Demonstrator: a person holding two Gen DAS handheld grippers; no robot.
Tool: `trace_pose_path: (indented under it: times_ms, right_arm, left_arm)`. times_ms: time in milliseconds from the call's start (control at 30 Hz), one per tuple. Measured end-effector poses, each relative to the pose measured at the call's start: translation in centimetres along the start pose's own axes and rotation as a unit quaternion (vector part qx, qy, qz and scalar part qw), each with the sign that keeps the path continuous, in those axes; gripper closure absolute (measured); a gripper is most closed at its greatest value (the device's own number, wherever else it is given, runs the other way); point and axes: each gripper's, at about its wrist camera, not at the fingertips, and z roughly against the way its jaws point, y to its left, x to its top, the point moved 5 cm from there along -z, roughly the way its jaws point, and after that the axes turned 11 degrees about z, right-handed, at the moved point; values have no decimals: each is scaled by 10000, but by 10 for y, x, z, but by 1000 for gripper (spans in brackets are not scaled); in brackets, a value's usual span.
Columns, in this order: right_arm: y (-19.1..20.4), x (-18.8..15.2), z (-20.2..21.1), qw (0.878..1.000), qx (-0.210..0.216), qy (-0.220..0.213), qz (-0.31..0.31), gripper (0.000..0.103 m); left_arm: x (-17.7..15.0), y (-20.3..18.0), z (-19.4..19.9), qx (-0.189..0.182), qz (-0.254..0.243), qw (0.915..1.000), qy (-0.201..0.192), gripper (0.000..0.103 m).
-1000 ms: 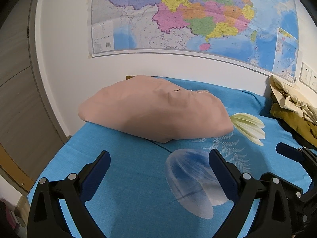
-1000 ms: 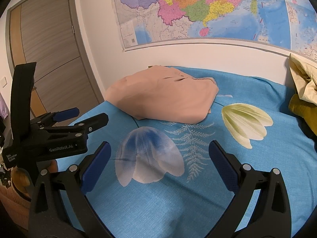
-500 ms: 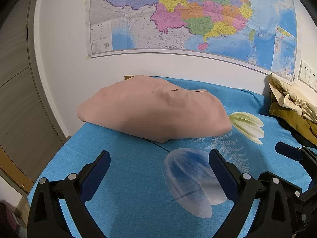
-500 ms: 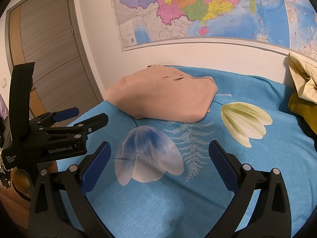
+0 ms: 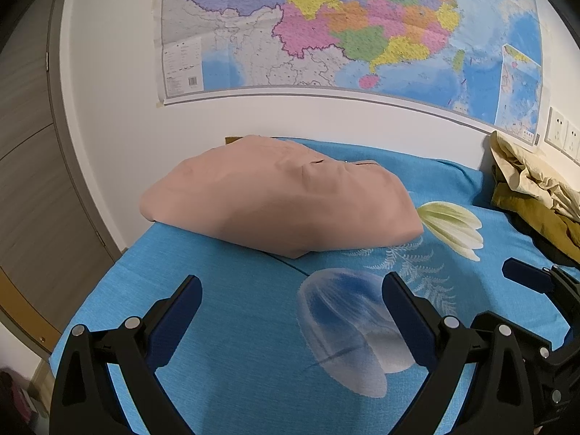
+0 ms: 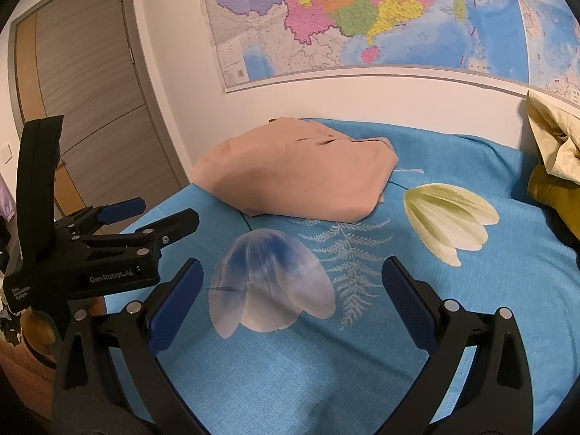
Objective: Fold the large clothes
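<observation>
Almost nothing has moved over the last second: both views have only crept a touch sideways, and the folded garment lies where it lay. One pink folded garment (image 5: 279,203) rests on the bed (image 5: 235,326), near the far left corner, by the wall and next to the door side. At the far right edge of the bed sits one heap of unfolded clothes (image 5: 533,195), cream on top of mustard, well apart from the pink piece. The blue bedsheet carries two printed flowers between them and the tongs, one white-blue (image 6: 272,282) and one pale yellow (image 6: 449,217), with a fern sprig between. One wall map (image 5: 344,29) hangs above the bed.

Two tongs are in view. The left tongs (image 5: 290,297) hover low over the near part of the bed, spread wide and released, gripping nothing. The right tongs (image 6: 291,282) hover beside them at the same height, likewise spread and empty. Both point toward the far wall, level and side by side.
</observation>
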Motion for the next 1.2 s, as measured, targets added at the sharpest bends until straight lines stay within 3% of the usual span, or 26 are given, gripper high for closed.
trace_pose_path:
  times_ms: [1200]
  right_arm:
    - [-3, -2, -1, 10000, -30, -6, -65, 6]
  left_arm:
    - [-2, -6, -2, -22, -57, 10000, 70, 7]
